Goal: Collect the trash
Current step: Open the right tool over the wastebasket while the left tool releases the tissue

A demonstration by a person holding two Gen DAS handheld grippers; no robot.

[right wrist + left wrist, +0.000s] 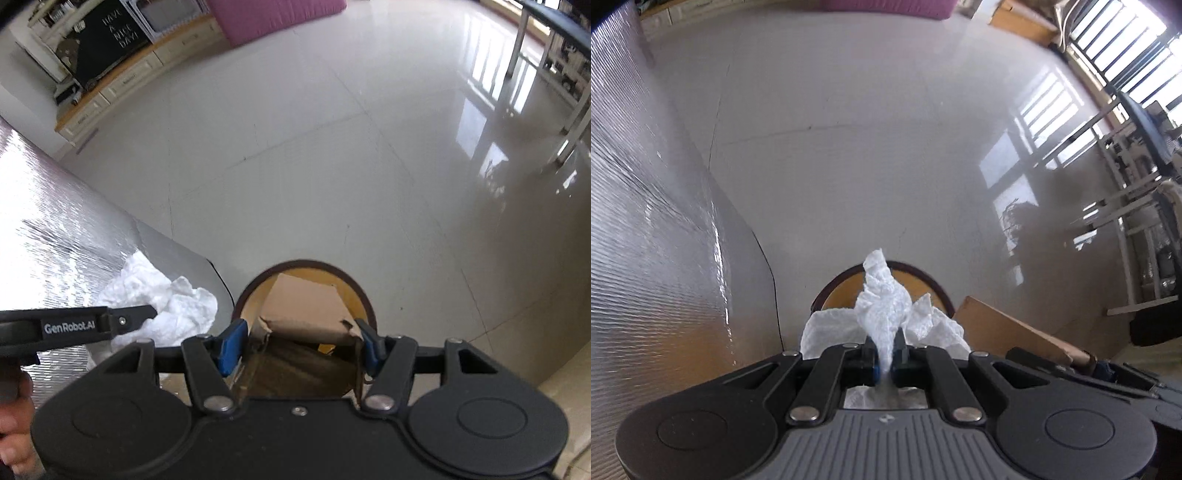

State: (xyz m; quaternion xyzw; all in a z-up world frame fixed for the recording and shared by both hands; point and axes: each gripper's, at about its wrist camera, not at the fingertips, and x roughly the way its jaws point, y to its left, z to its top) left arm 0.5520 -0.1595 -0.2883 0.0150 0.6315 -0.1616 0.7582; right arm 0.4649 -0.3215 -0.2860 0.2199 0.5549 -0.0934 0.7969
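Observation:
My left gripper (885, 352) is shut on a crumpled white paper towel (886, 302) and holds it above a round bin (938, 291) with a dark rim and yellow inside. My right gripper (300, 341) is shut on an open brown cardboard box (303, 310), held over the same bin (364, 295). In the right wrist view the left gripper (147, 314) shows at the left with the white towel (173, 306) over the edge of a silver foil mat (55, 229). The box edge also shows in the left wrist view (1004, 328).
The silver foil mat (646, 221) lies on the left. A glossy white tiled floor (332, 147) spreads ahead. A pink cushion (273, 14) and a low cabinet (122, 85) stand at the far side. White table legs (576, 118) stand at the right.

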